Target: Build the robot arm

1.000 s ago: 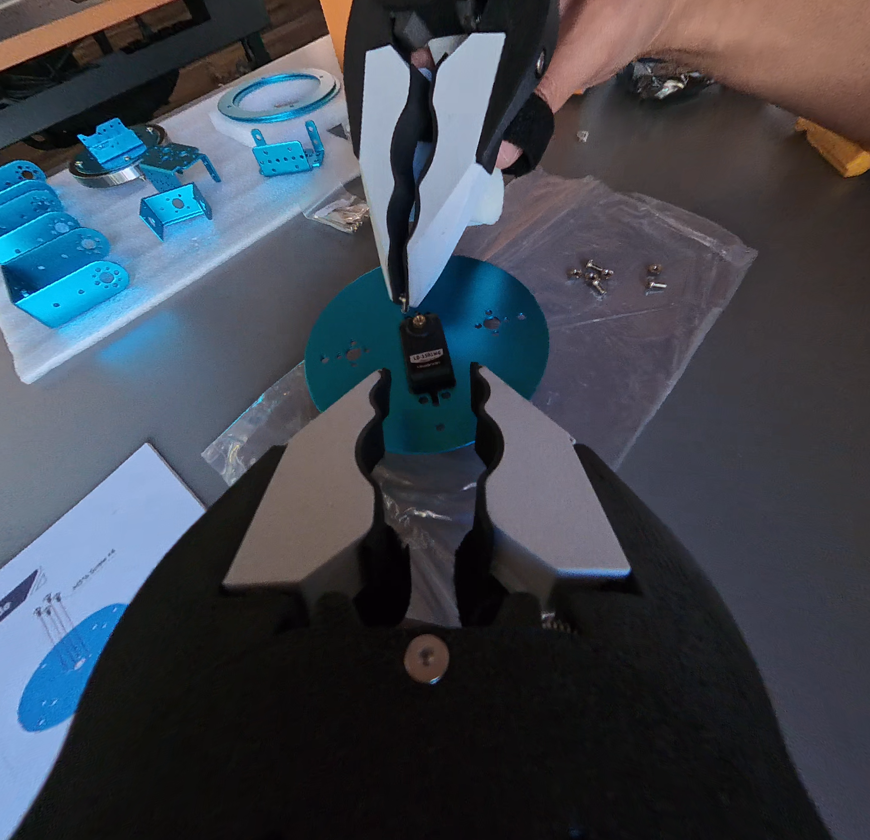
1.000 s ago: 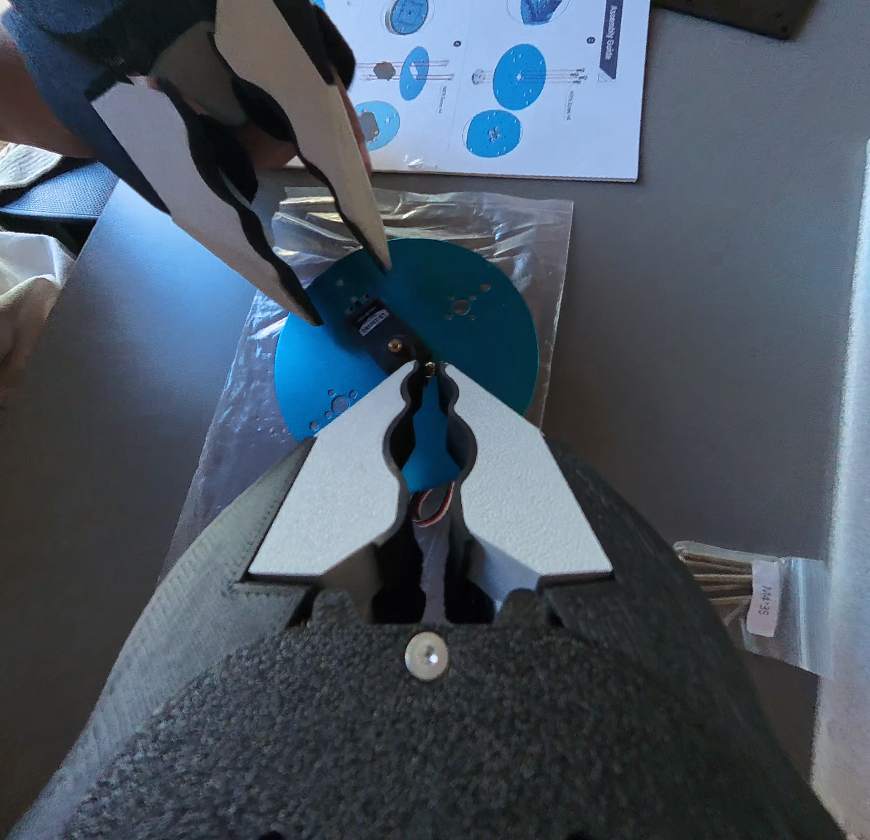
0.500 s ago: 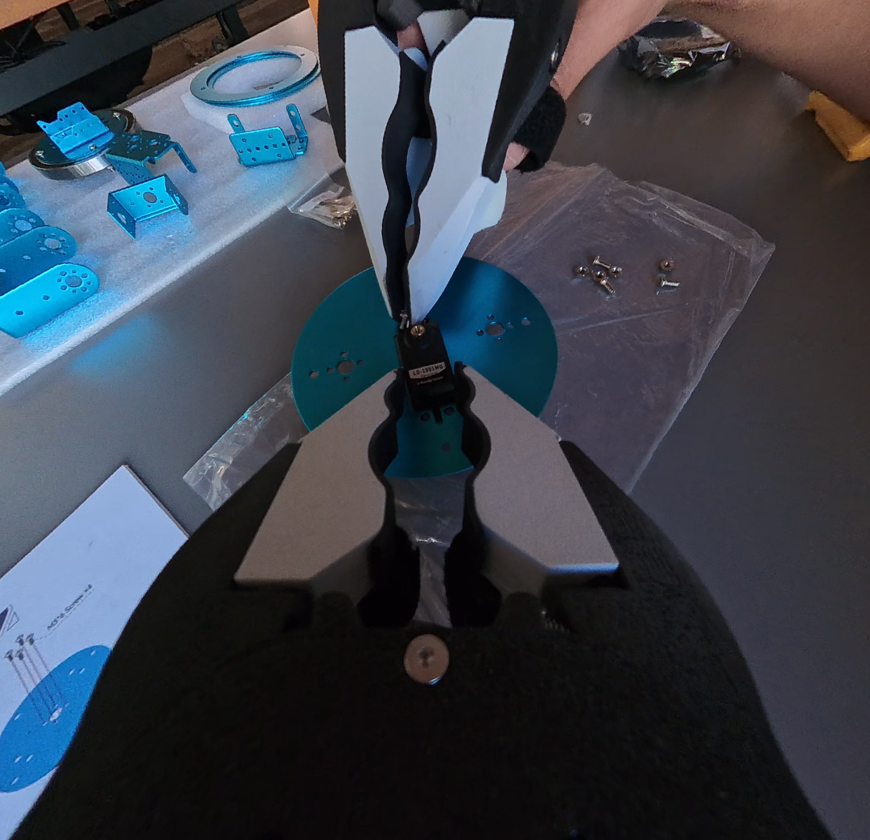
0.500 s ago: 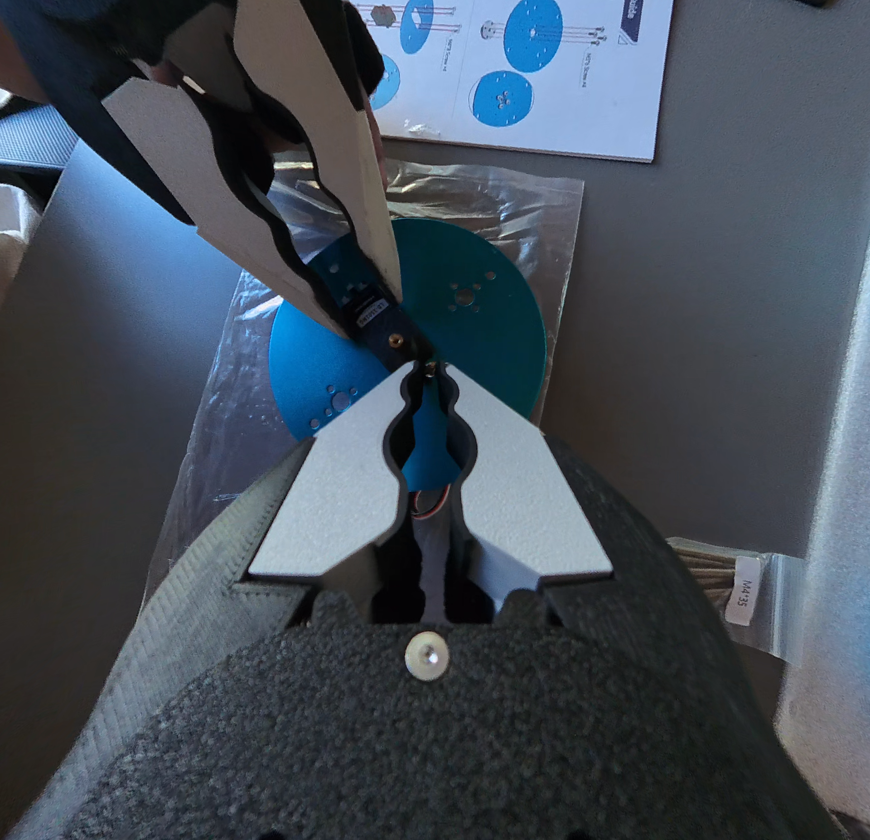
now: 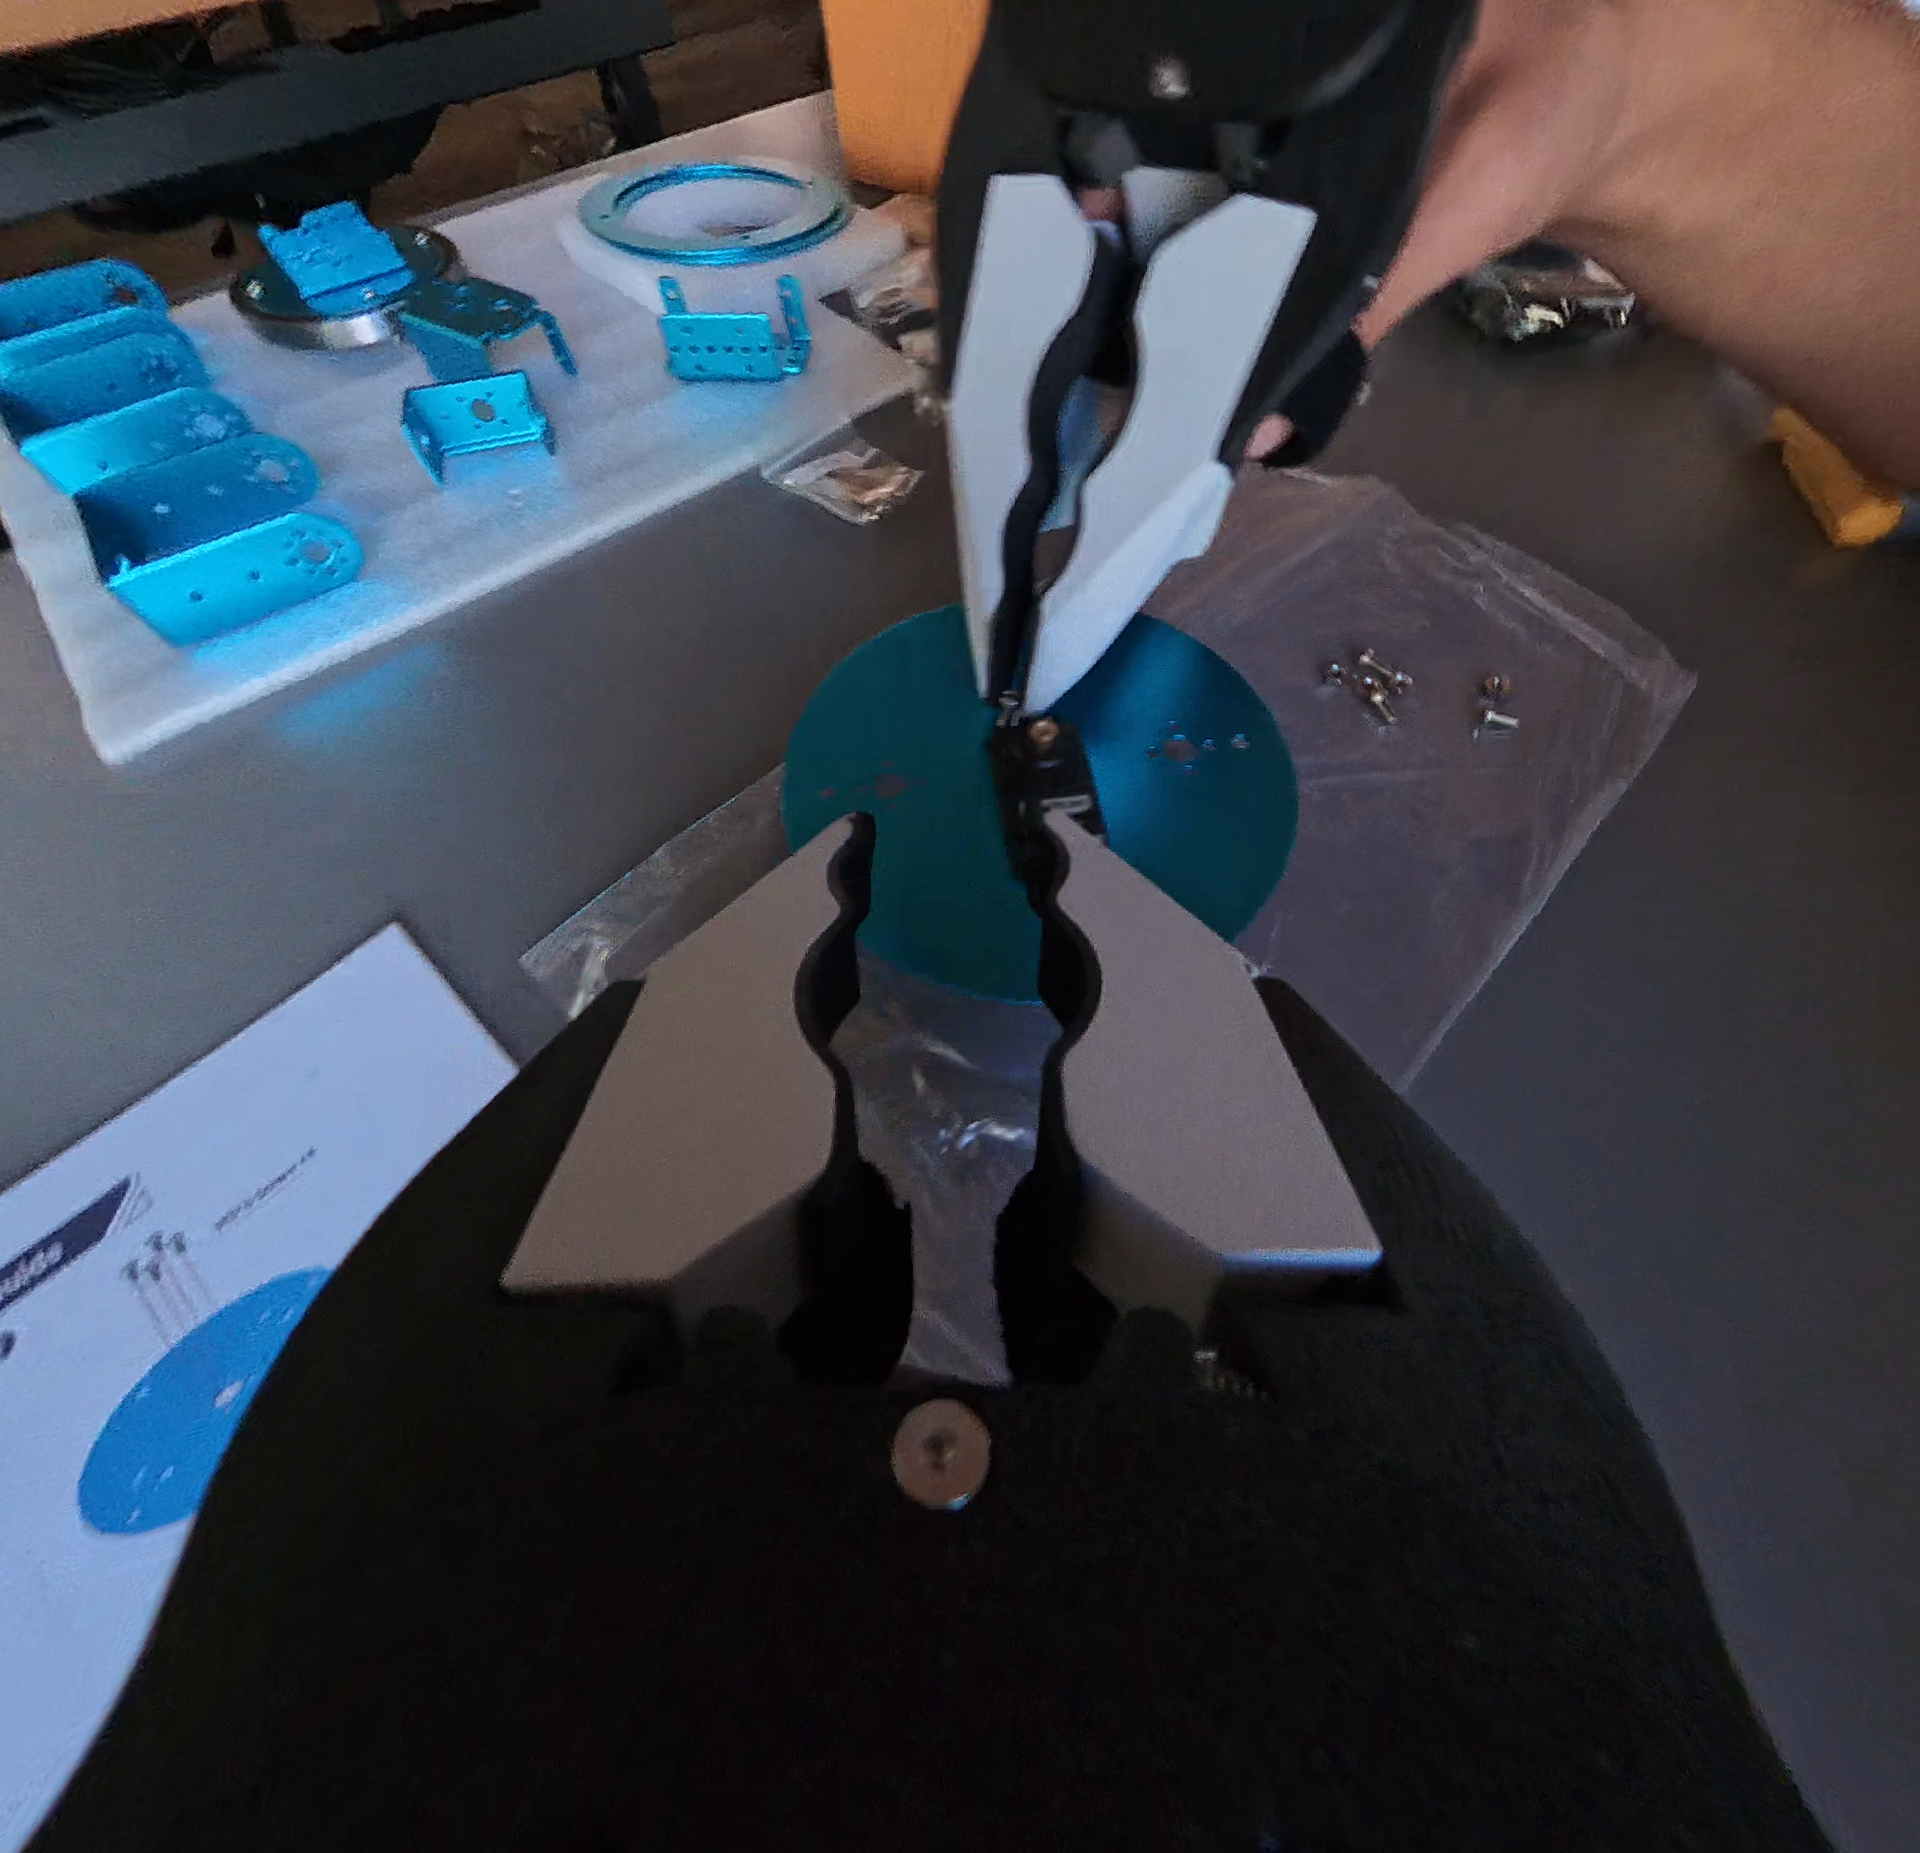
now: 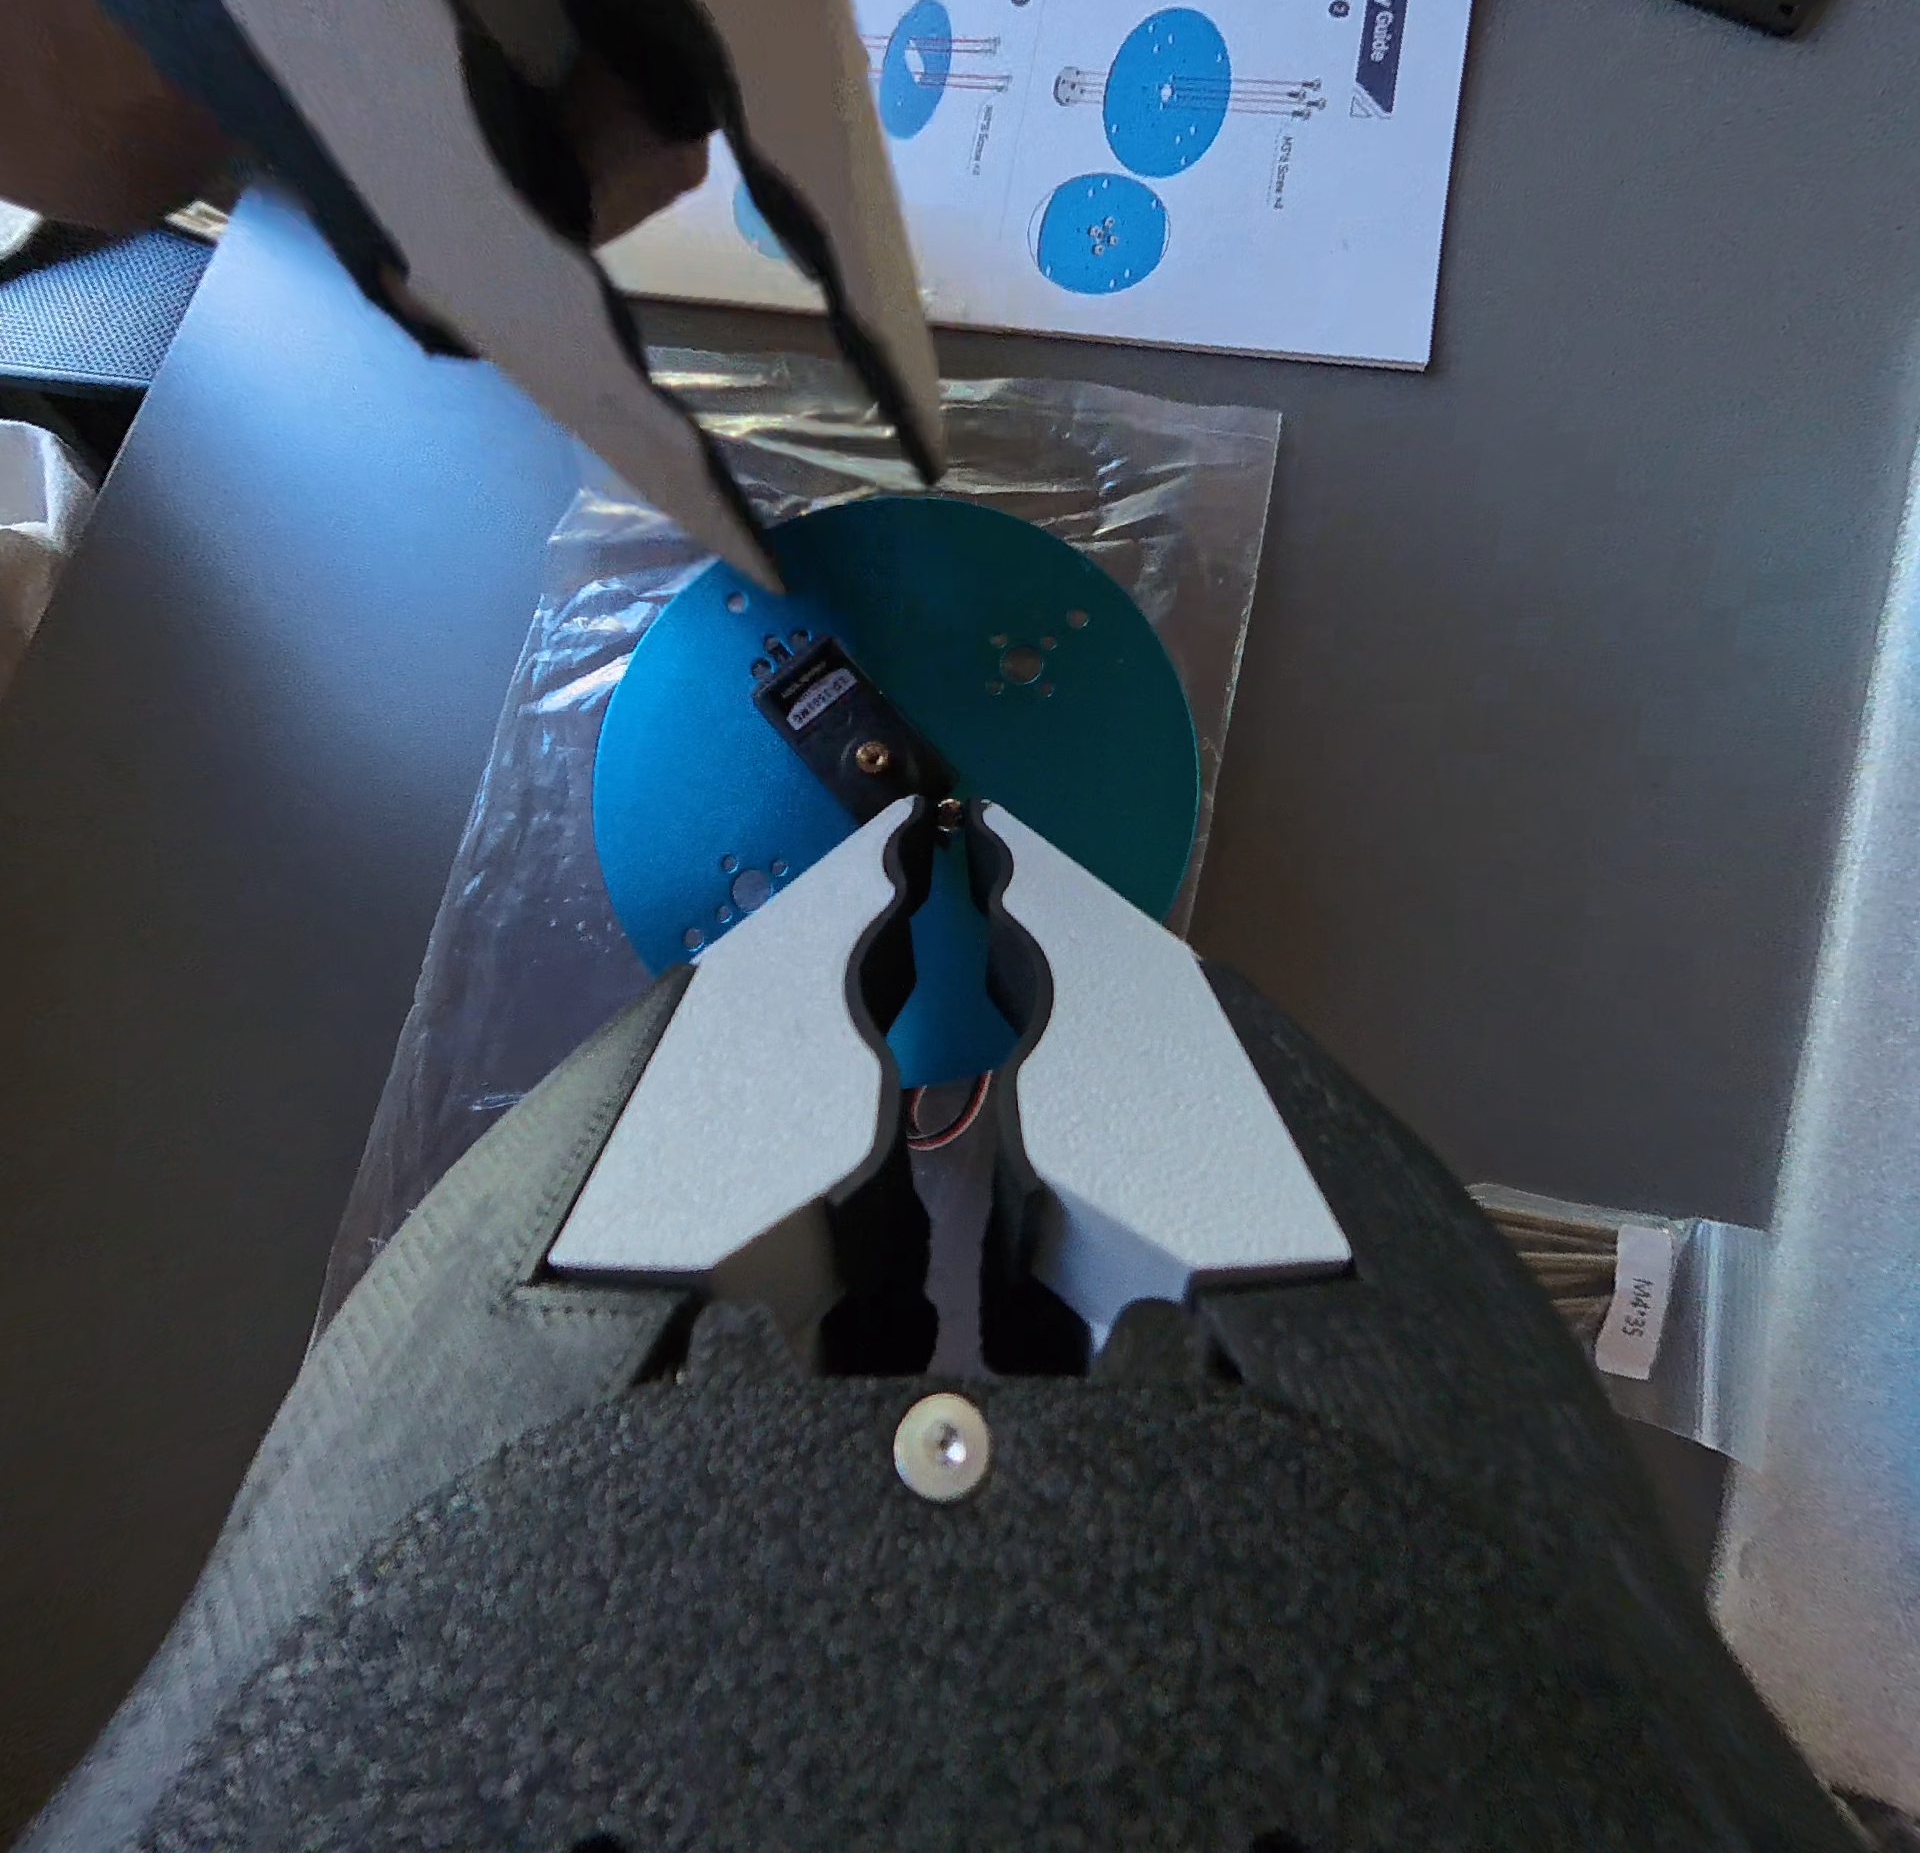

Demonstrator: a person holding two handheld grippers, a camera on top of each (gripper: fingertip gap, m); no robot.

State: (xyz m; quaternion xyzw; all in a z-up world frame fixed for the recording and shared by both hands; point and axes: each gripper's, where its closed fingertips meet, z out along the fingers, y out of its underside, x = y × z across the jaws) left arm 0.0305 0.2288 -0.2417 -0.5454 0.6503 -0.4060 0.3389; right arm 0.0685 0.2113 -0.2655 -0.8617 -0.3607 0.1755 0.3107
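Note:
A blue metal disc [image 5: 914, 868] [image 6: 1049, 764] lies on a clear plastic bag [image 5: 1455, 868] on the grey table. A small black servo [image 5: 1047, 777] [image 6: 831, 717] sits at the disc's centre. My right gripper [image 6: 948, 806] is shut on a small screw [image 6: 948, 814] at the near end of the servo; in the left wrist view it [image 5: 1013, 697] points down from above. My left gripper [image 5: 956, 827] is open and empty, its right finger beside the servo. In the right wrist view it [image 6: 852, 530] hovers open over the disc's far edge.
A white foam sheet [image 5: 468, 546] at the far left carries several blue brackets and a blue ring [image 5: 717, 208]. Loose screws [image 5: 1371, 686] lie on the bag. An instruction sheet [image 5: 260, 1180] [image 6: 1143, 193] lies beside the disc. A bag of long screws [image 6: 1579, 1273] lies at the right. The gap from one gripper's tips to the other's is roughly 5 cm.
My left gripper, which had narrowed around the servo, has opened wide and drawn back off it. The right gripper stays shut on the screw at the servo.

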